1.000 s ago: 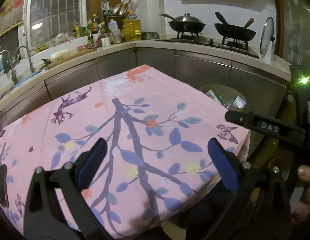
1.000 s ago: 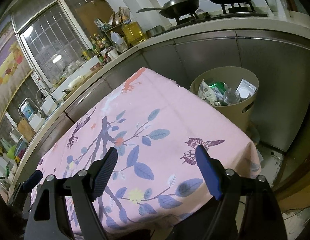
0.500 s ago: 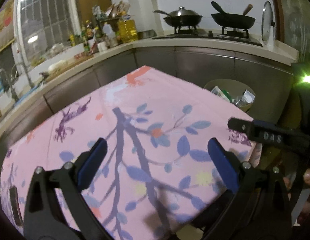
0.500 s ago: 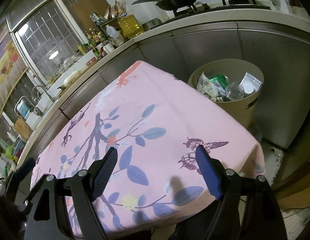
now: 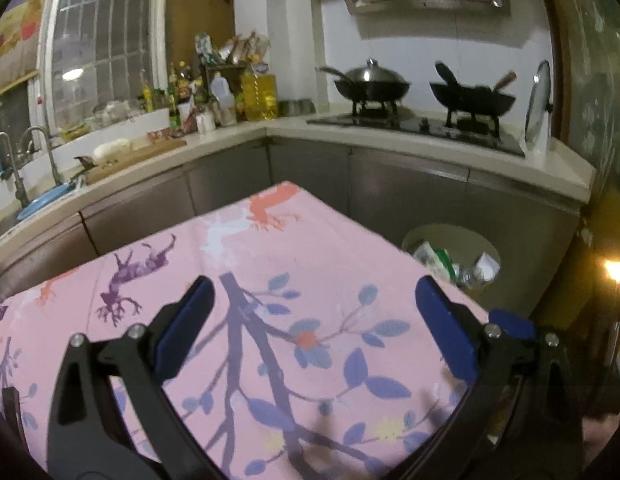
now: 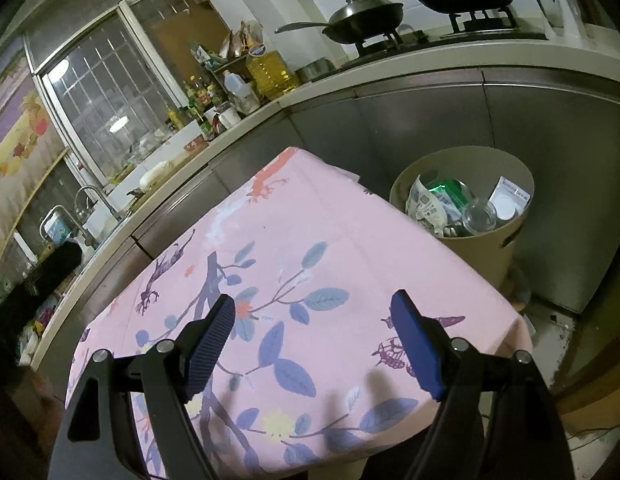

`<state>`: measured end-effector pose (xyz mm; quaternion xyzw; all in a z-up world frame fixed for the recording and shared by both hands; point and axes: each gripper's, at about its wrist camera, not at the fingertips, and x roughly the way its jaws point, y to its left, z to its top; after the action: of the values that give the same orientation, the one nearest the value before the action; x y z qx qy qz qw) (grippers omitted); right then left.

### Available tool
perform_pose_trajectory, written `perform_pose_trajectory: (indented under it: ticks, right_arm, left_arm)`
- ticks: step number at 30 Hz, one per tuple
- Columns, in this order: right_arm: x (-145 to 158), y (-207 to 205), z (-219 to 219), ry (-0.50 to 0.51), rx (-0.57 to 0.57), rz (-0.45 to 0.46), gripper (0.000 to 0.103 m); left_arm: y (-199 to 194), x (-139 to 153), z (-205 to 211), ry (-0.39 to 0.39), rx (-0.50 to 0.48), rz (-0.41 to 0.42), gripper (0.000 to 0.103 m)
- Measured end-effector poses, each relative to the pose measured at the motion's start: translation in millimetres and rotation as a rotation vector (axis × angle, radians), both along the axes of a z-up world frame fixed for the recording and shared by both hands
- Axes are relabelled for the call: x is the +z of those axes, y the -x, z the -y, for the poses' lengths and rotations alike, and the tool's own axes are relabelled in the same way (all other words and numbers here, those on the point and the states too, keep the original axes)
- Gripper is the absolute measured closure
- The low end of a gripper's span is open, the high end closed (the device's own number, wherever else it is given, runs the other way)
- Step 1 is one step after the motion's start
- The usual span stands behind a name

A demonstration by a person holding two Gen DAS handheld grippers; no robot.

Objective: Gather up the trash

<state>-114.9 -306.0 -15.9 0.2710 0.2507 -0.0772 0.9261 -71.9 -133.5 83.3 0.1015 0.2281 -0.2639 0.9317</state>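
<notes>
A beige round trash bin (image 6: 506,252) stands on the floor beyond the table's far right corner; it also shows in the left wrist view (image 5: 450,236). It holds crumpled wrappers (image 6: 426,204), a clear plastic cup (image 6: 479,216) and a white packet (image 6: 510,196). My left gripper (image 5: 316,326) is open and empty above the pink flowered tablecloth (image 5: 294,248). My right gripper (image 6: 314,336) is open and empty above the same cloth (image 6: 310,224), near its front right part. I see no loose trash on the cloth.
A steel-fronted kitchen counter (image 5: 390,140) wraps around the table's far sides. It carries two woks on a stove (image 5: 414,92), oil bottles (image 5: 262,96) and a sink with taps (image 5: 34,152). A narrow floor strip (image 6: 550,320) lies right of the table.
Both grippers have risen and tilted up a little, so more of the wall and range hood shows. The right gripper's arm has dropped out of the left view's right side. Both stay open.
</notes>
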Motion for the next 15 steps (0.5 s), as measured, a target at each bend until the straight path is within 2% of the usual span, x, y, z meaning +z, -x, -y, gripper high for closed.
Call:
perform_pose_trajectory:
  ticks: [2, 5, 7, 11, 15]
  right_arm:
    - [-1.1, 1.3, 3.9, -0.008, -0.016, 0.002, 0.026]
    - [-3.5, 4.6, 9.3, -0.02, -0.028, 0.007, 0.026]
    - [-5.4, 6.3, 13.2, -0.03, -0.033, 0.008, 0.026]
    - [-9.3, 10.4, 22.5, -0.046, -0.048, 0.007, 0.026]
    - [-9.5, 16.1, 28.0, -0.052, -0.067, 0.018, 0.026]
  left_arm:
    - [1.9, -5.2, 3.6, -0.004, -0.011, -0.012, 0.006]
    - [3.2, -5.8, 7.6, 0.031, -0.049, -0.045, 0.006]
    - [5.1, -3.9, 12.3, 0.035, -0.059, -0.037, 0.006]
    - [7.5, -1.6, 23.4, 0.01, -0.05, -0.005, 0.006]
    - [4.7, -3.4, 30.3, -0.021, -0.034, -0.018, 0.006]
